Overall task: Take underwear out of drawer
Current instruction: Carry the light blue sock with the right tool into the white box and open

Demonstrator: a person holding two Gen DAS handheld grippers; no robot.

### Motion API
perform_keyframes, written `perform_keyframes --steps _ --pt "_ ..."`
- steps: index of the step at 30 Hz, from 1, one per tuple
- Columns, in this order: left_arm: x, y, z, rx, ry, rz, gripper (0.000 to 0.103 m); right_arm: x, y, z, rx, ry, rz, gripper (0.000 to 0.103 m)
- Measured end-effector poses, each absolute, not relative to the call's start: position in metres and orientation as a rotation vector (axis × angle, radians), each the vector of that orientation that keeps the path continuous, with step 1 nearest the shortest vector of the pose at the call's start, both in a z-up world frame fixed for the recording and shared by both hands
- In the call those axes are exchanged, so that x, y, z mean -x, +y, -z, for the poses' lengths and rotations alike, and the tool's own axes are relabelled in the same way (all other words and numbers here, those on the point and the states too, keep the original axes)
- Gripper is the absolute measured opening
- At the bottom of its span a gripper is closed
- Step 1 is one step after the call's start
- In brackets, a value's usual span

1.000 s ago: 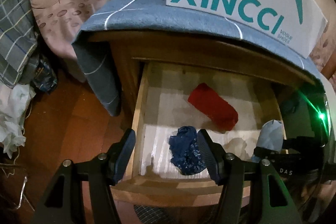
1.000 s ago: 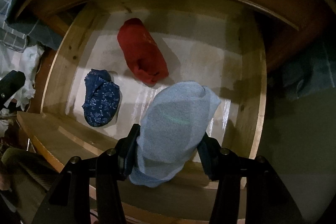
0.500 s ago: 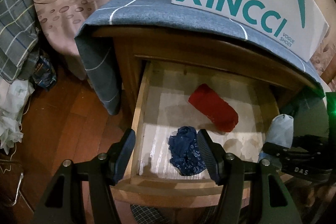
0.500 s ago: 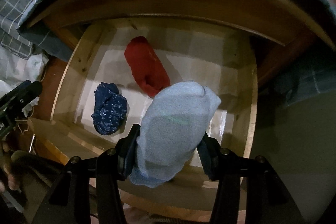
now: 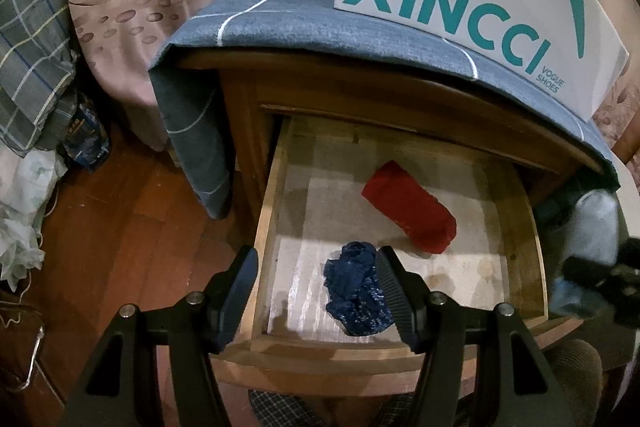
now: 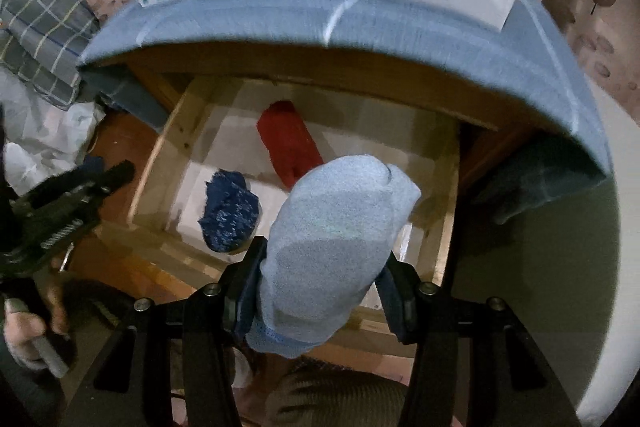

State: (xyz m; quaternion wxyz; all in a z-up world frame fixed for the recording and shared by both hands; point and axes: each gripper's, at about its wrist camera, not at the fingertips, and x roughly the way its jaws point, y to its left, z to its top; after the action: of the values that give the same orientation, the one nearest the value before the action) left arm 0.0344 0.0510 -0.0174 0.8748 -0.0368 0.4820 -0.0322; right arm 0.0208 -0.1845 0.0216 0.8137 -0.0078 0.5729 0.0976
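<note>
The right tool [image 6: 320,291] holds a rolled pale blue piece of underwear [image 6: 340,227], its two jaws pressed against the bundle's sides near the lower end. Most of the roll stands out ahead of the fingers. The bundle hangs above the front right part of the open drawer [image 6: 448,187], clear of the wooden rim.

To do this step well, the person should keep the grip firm and carry the roll straight up and back toward the body. That way it does not catch the drawer's front edge or the blue cloth [image 6: 400,27] draped over the nightstand ahead of the tool. Because the tool grips low on the roll, the soft fabric could flop or unroll, so a steady and unhurried lift seems wise.

The left tool [image 5: 316,291] hovers with its jaws set fairly wide and nothing between them. Its right finger is seen against the dark blue piece [image 5: 358,291] lying just ahead in the drawer's front left part.

Counted, there are three pieces of underwear: the pale blue one held, the dark blue one, and a red roll [image 5: 410,213] farther in, beyond the left tool. There are two tools, one drawer, and one white shoe box [image 5: 460,3] standing on the cloth.
</note>
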Motion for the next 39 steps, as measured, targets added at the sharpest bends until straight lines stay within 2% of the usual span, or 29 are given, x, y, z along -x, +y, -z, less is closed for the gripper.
perform_keyframes --steps 20,29,39 --pt "-0.033 0.052 0.016 0.061 0.998 0.046 0.063 -0.054 -0.194 -0.201 0.045 0.934 -0.23 0.049" --pt "-0.032 0.053 0.016 0.064 0.994 0.048 0.063 -0.102 -0.197 -0.223 0.112 0.893 -0.147 0.049" --pt "-0.032 0.053 0.018 0.06 0.997 0.041 0.063 -0.168 -0.206 -0.208 0.07 0.922 -0.095 0.049"
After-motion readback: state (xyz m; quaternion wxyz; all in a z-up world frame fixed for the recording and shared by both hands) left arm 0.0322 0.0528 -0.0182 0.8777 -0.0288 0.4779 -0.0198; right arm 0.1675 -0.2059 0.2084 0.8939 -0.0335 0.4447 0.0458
